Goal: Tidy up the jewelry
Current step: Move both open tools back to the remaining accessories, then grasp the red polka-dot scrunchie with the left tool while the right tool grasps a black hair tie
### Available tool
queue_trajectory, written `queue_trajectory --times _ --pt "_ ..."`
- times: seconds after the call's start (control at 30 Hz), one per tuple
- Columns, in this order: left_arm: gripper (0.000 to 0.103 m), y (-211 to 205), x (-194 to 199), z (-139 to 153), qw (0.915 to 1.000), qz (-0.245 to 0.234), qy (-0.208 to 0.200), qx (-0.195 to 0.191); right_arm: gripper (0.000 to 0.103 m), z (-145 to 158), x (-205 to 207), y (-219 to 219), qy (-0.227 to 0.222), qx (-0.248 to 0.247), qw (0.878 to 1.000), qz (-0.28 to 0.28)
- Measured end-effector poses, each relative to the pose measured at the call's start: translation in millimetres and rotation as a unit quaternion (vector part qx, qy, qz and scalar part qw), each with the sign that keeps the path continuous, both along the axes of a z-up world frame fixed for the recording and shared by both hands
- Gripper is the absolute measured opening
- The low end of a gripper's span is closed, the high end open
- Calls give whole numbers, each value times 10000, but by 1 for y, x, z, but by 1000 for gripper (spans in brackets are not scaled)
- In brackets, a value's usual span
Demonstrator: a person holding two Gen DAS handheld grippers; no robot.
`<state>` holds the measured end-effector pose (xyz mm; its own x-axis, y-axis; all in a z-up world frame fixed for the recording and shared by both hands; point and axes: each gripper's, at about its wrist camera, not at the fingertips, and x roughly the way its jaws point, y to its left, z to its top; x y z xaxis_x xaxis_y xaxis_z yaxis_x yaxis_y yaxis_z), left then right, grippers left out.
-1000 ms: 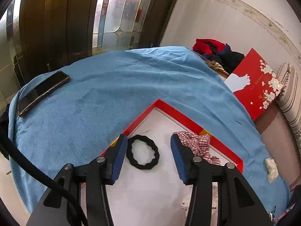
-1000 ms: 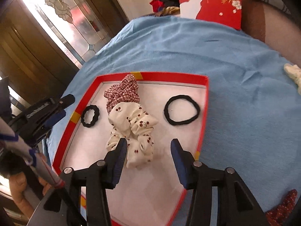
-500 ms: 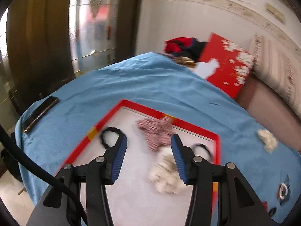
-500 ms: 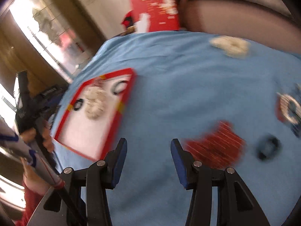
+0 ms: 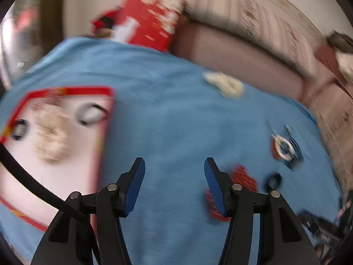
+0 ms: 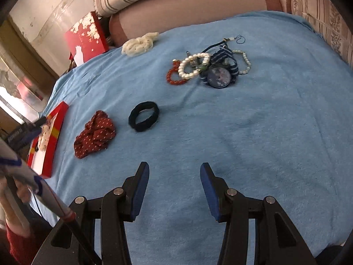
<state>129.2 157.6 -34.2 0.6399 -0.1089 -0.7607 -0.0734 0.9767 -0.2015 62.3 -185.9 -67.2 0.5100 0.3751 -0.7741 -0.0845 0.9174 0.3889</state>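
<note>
Both grippers hang over a blue towel (image 6: pixel 253 132) spread on a table, and neither holds anything. The right gripper (image 6: pixel 174 176) has its jaws spread, with only bare towel between the blue pads (image 6: pixel 141 190). Ahead of it and to the left lie a dark hair tie (image 6: pixel 143 116) and, just beside that, a red dotted scrunchie (image 6: pixel 94 134). Farther off sits a tangle of jewelry: a pearl bracelet (image 6: pixel 192 66), a red bead bracelet (image 6: pixel 174 77), a second string of pearls (image 6: pixel 246 63) and a round blue watch (image 6: pixel 218 77), all touching or overlapping. A cream scrunchie (image 6: pixel 140 44) lies alone near the far edge. The red-rimmed tray (image 6: pixel 53 137) is at the left edge of the towel, well apart from the pile. The left gripper (image 5: pixel 174 172) shows in a blurred view; its jaws have just been opening and stand apart, with nothing between them. In that view the tray (image 5: pixel 88 91) holds a black hair ring (image 5: pixel 90 114), a smaller dark ring (image 5: pixel 18 130) and a pale scrunchie (image 5: pixel 50 137). A red box (image 6: pixel 85 37) leans against the sofa (image 6: pixel 198 6) beyond the table.
</note>
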Motion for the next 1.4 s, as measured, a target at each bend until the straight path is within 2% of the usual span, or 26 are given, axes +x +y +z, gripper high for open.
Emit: queue_trajectory --times 0.2,0.37,0.53,0.63,0.8,0.83,0.87,0.9,0.93,1.0,1.1,1.2,1.4 --pt "55 -32 12 -30 9969 -638 401 -226 52 6 20 12 -242 -46 9996 116" --pt "56 -42 20 -42 9938 -891 535 -405 52 3 44 25 -267 -42 9994 231" --pt "61 -44 27 -52 9903 -986 666 -717 52 -10 61 35 -133 -96 9994 293" --pt "62 -48 32 -57 9897 -1021 750 -672 52 -16 65 36 -65 -99 9995 280" --pt "62 -56 30 -58 9914 -1062 675 -360 52 -18 68 38 -113 -160 9995 248" --pt "57 -57 30 -59 9918 -1044 667 -318 52 -18 68 39 -122 -206 9994 252" --pt "48 -58 28 -59 9925 -1001 660 -229 45 -18 68 41 -140 -263 9993 244" --pt "20 -61 26 -60 9926 -981 706 -81 31 -18 69 43 -150 -349 9990 253" --pt "9 -62 26 -60 9922 -1006 731 -13 25 -18 70 46 -150 -453 9985 274" --pt "8 -62 21 -58 9924 -1020 691 -48 11 -17 71 46 -148 -502 9983 257" --pt "7 -57 11 -44 9941 -957 510 -68 9 -12 70 42 -65 -328 9993 178" --pt "7 -44 2 -28 9959 -848 293 -77 8 0 64 42 -175 -392 9990 144" --pt "7 3 -15 1 9992 -328 -19 -230 8 28 51 60 -410 -494 9974 330"
